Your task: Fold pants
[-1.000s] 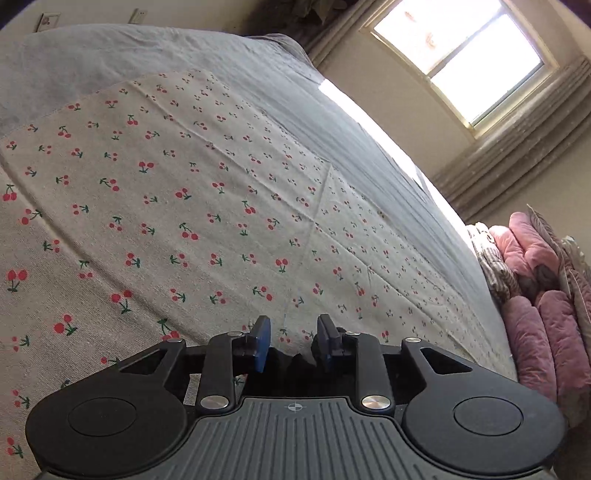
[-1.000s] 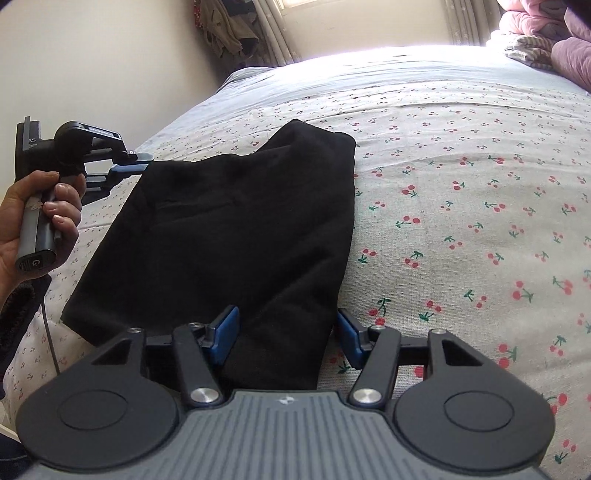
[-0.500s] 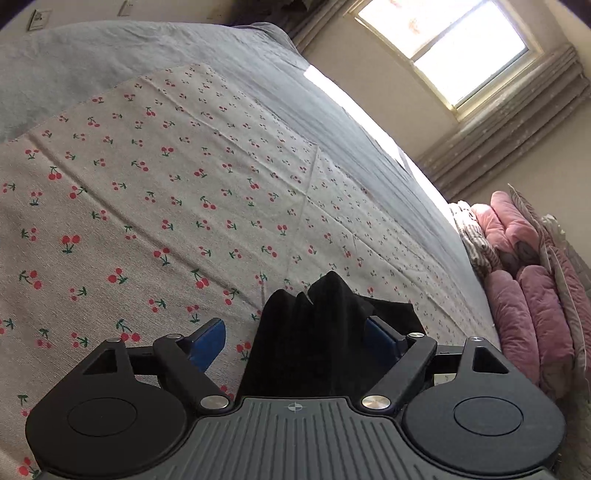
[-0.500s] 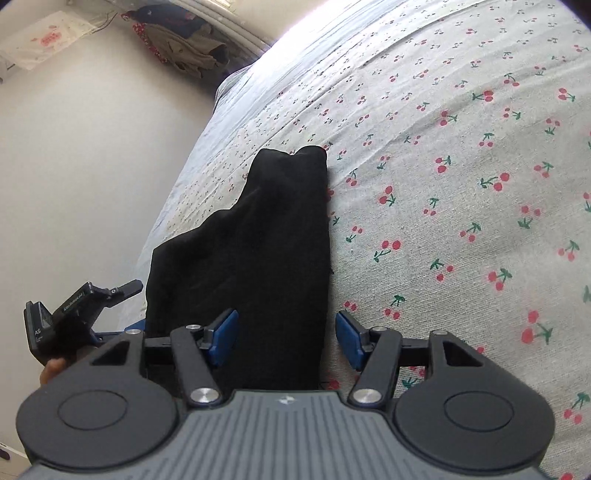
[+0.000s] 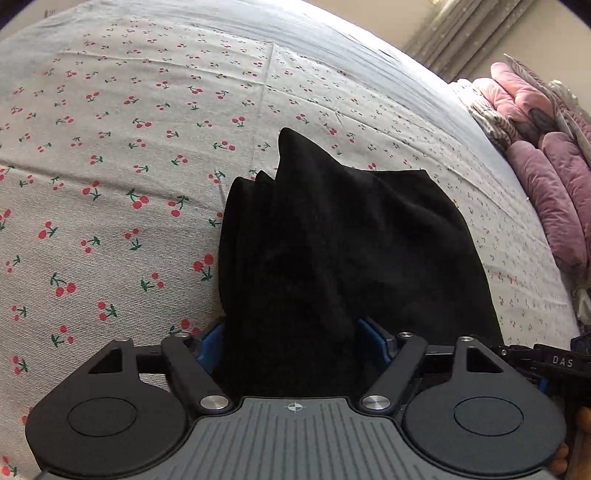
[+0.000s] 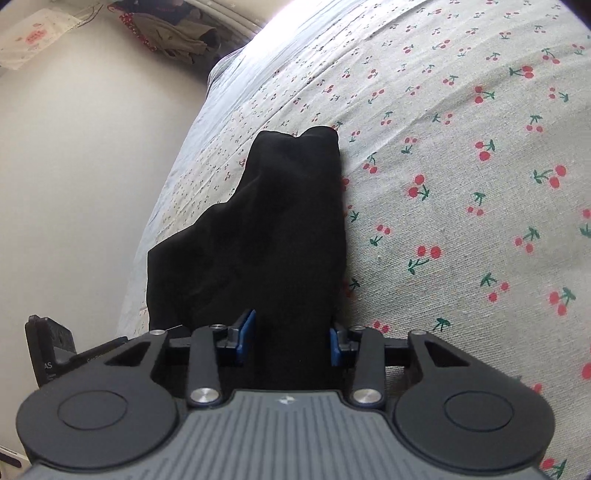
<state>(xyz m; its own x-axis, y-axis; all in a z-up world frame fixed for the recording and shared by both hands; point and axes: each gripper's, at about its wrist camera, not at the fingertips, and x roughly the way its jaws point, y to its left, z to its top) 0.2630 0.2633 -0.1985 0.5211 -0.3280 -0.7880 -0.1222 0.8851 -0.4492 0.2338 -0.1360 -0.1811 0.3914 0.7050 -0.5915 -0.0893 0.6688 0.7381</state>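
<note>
The black pants (image 5: pixel 332 251) lie folded on a cherry-print bedspread (image 5: pixel 110 147). My left gripper (image 5: pixel 293 343) stands open with its blue pads on either side of the near edge of the pants. In the right wrist view the pants (image 6: pixel 266 229) run away from me in a narrow pile. My right gripper (image 6: pixel 290 341) has its blue pads close on both sides of the fabric; the jaws are narrower than before, but I cannot see if they pinch. The right gripper's body (image 5: pixel 554 362) shows at the lower right of the left wrist view.
Pink cushions (image 5: pixel 546 155) are stacked at the bed's far right side. A grey sheet (image 5: pixel 295 26) covers the bed's far end. A pale wall (image 6: pixel 74 166) runs along the bed's left edge, with clothes (image 6: pixel 166 33) hanging at the top.
My left gripper opened from nearly shut and came over the pants' edge. My right gripper's jaws narrowed around the fabric. The pants went from a flat spread to a narrower bunched pile.
</note>
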